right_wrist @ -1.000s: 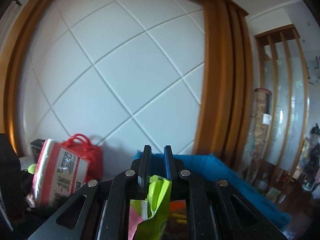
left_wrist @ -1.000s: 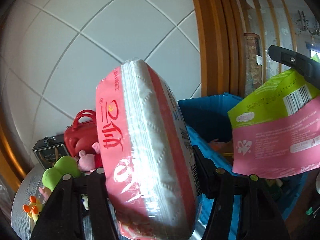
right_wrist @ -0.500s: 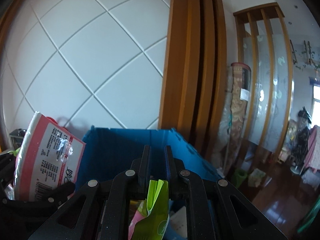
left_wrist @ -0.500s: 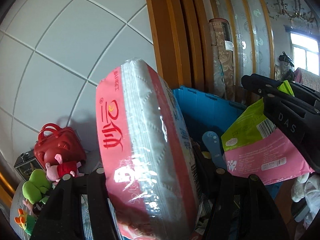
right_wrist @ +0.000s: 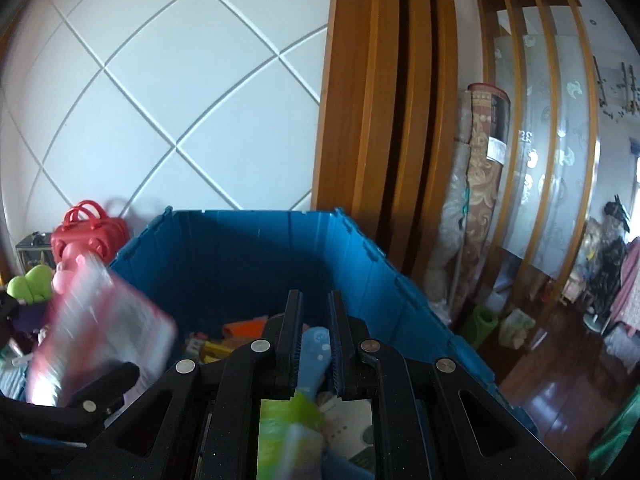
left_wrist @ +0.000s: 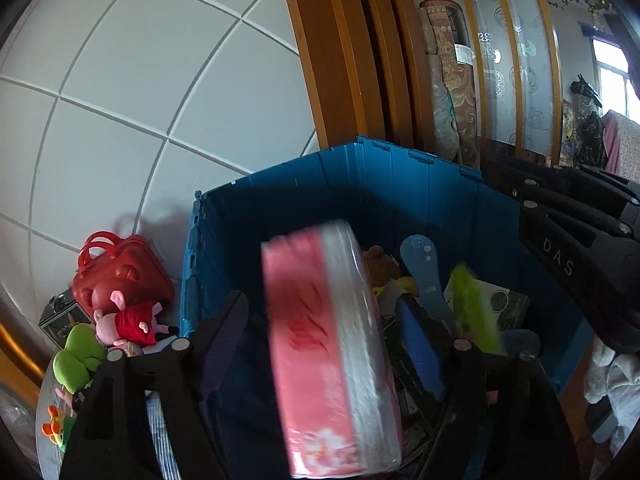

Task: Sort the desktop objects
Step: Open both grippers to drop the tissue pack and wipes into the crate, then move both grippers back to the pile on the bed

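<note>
1. The left gripper (left_wrist: 324, 344) has just been opening; its fingers (left_wrist: 224, 340) stand spread, clear of the blurred tissue pack (left_wrist: 332, 344) between them.
2. The pack hangs over the blue crate (left_wrist: 400, 176), above the clutter inside.
3. The right gripper (right_wrist: 314, 336) shows its jaws a little apart, tips bare; the blurred green pouch (right_wrist: 288, 428) sits below them over the crate, and whether they pinch it cannot be told.
4. A red case (left_wrist: 120, 276) stands just left of the crate.

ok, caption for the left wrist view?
Left gripper jaws just opening, pink tissue pack loose between them, above blue crate.
</note>
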`<state>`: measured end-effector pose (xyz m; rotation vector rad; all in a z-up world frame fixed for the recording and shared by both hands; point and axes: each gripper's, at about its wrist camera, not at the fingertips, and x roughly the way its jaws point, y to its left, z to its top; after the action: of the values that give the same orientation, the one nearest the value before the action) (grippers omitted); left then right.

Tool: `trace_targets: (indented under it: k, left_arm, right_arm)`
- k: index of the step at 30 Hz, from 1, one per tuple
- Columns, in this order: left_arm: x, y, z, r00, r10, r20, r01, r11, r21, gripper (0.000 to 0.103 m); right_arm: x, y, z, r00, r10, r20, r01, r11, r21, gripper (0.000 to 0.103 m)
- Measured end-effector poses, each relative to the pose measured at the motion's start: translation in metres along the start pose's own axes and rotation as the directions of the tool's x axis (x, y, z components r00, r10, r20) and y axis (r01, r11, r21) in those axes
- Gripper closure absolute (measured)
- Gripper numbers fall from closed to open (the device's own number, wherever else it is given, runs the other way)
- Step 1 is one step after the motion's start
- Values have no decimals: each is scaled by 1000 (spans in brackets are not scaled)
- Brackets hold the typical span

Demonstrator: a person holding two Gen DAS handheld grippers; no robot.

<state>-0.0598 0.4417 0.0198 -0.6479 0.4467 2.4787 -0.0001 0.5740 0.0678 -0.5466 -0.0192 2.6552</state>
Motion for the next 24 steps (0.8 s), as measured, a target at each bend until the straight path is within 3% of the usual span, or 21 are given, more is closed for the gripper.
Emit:
trace_targets:
  k: [2,3,5,7,12,18,24]
  left_arm:
    - [-2,-1,2,1000,-11,1,11,1000,-6,20]
    - [-2,-2,2,1000,-14,0,14,1000,-7,20]
    - [-1,-4,1,1000,-14,-5,14,1000,-8,20]
    - [-1,-4,0,1000,-15,-6,15,1000,-11,20]
    - [-4,-1,-3,1000,-23,-4,23,1000,-20,20]
    - [-9,5,-7,1000,-30,1,30,999,-41,20]
    - [-31,23,-12,998,-24,56,28,997,-78,20]
  right_arm:
    - [1,-3,-2,1000,-7,-12,7,1000,5,89]
    - [2,-5,-2,1000,-13,-17,13,1000,7,82]
    - [2,-9,-5,999,-23,-25,23,1000,15,59]
    - [0,-13,-6,999,-34,-24,35,999,17,23]
    - [-13,-17,-9,995,-96,-11,96,995,10,0]
    - [-26,-17,-12,993,-116,-20,117,993,21,0]
    - [-45,-2,-11,994,-114,-3,114,994,-8,0]
